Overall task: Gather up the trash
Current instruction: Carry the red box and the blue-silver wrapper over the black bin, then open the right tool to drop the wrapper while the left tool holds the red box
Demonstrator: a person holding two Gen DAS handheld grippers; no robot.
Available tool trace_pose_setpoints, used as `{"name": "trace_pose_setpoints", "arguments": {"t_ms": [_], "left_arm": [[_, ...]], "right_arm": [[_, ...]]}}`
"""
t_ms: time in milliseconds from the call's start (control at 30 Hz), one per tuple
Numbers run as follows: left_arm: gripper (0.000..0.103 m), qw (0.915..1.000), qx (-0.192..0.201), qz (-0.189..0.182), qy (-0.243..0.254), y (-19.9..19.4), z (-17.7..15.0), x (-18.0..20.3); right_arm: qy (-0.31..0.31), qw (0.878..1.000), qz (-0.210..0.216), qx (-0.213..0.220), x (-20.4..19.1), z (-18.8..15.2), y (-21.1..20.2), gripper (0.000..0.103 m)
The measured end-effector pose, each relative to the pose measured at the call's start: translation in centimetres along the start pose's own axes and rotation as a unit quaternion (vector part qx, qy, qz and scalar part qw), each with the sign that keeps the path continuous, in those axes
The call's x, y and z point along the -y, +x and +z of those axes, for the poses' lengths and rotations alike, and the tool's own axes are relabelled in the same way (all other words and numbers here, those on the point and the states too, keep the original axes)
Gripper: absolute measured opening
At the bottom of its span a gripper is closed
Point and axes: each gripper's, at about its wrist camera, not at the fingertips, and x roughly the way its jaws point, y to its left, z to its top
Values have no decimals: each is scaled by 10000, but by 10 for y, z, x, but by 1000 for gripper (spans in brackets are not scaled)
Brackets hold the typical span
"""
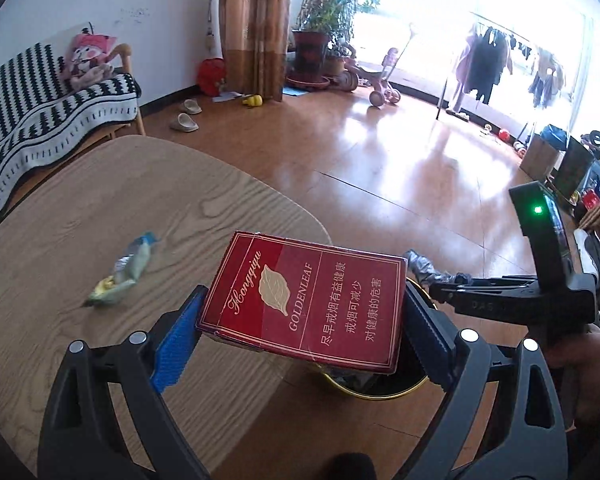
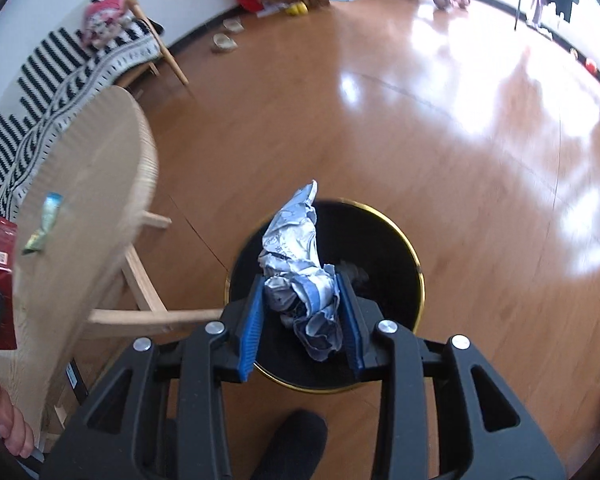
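Red cigarette box (image 1: 304,300) clamped between the left gripper (image 1: 300,320) pads, held over the table (image 1: 100,208) edge, black gold-rimmed bin (image 1: 380,390) just beneath. Crumpled blue-white wrapper (image 2: 300,276) pinched in the right gripper (image 2: 302,308), directly above the bin (image 2: 380,240) mouth. Candy wrapper (image 1: 124,270) lies on the table, ahead-left of the left gripper.

The bin (image 2: 414,264) mouth lies open at 12 o'clock below the right gripper (image 2: 300,312), its wad (image 2: 296,256) hanging over it; table (image 2: 96,184) edge and legs crowd 9 o'clock; bare floor (image 2: 480,140) runs free from 12 to 3 o'clock.
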Motion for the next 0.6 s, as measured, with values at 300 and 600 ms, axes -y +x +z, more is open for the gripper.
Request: {"name": "trace_pose_setpoints", "arguments": {"t_ms": [300,600], "left_arm": [[90,9999,-113,-76,62,20,-2,15],[90,9998,-154,-96,57,27,-3,20]], "right_arm": [[79,9998,140,-125,3,8,7,38],[185,9995,242,-78,4,10,6,38]]}}
